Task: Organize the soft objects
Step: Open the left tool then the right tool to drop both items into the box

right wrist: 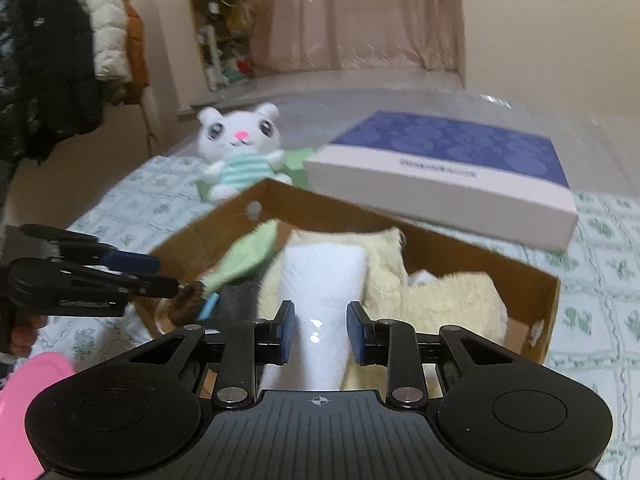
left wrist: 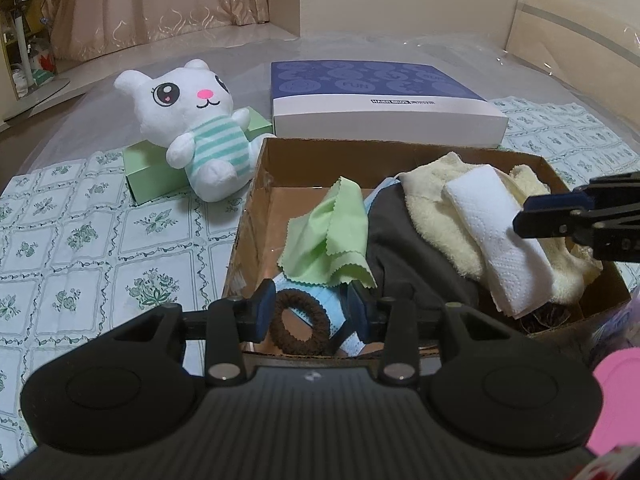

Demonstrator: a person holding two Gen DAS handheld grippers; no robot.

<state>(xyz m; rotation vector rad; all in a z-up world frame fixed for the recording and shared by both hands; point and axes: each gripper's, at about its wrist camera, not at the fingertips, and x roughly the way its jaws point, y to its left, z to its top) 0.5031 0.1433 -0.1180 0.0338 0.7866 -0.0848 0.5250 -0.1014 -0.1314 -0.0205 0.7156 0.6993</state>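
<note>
While the left gripper [left wrist: 308, 312] stood released around the hair tie [left wrist: 300, 322], the right gripper's [right wrist: 320, 330] fingers straddled the paper towel [right wrist: 320, 300]; whether they were pinching it was unclear, so squeeze squarely before lifting from the box [left wrist: 256, 200].

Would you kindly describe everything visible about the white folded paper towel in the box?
The paper towel is white, embossed with a dotted pattern and folded into a long strip. It lies slanted on the cream towel inside the cardboard box. The right gripper straddles its near end with jaws apart; whether the pads touch it is unclear.
</note>
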